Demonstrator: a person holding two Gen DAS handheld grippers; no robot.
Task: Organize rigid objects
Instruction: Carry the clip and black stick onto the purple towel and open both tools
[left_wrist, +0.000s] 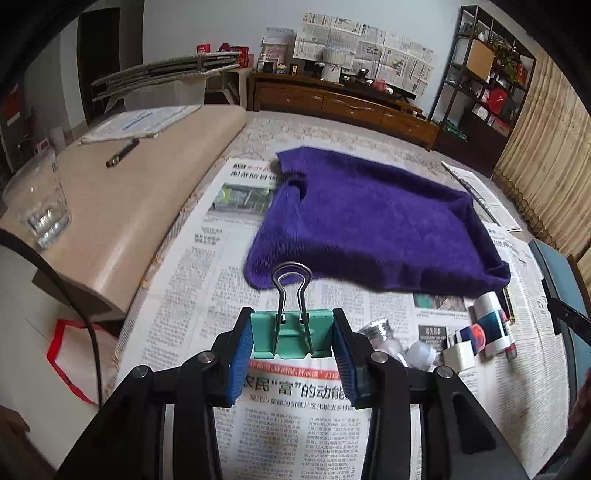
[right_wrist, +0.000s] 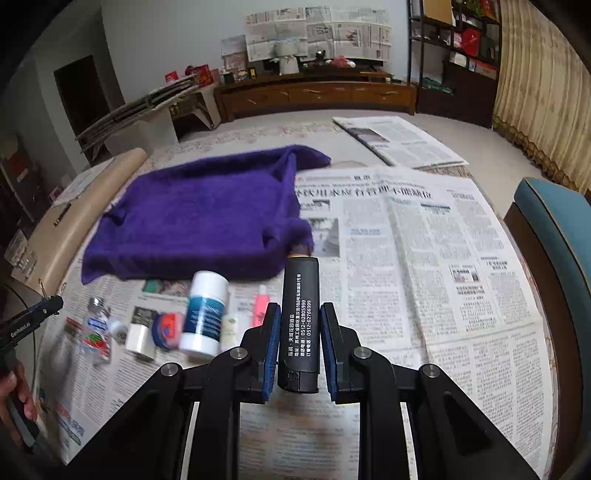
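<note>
The left tool (left_wrist: 291, 341) grips a green binder clip (left_wrist: 291, 338) by its two sides, blue pads pressed against it, the wire handles pointing up and away, above the newspaper (left_wrist: 192, 280) that covers the desk. The right tool (right_wrist: 297, 341) holds a black lighter (right_wrist: 299, 325) lengthwise between its pads; the left pad touches it, while a thin gap may show at the right pad, though blur makes that hard to judge. A purple towel (right_wrist: 199, 214) lies spread on the newspaper toward the far left part of the desk. Along its near edge sits a loose row of small things: a white bottle with a dark blue label (right_wrist: 205, 314), a small clear bottle with a silver cap (right_wrist: 96, 325), a roll of tape (right_wrist: 138, 341) and a pink tube (right_wrist: 260, 304). A drinking glass (left_wrist: 37, 210) stands on the beige ledge at the left edge.
</note>
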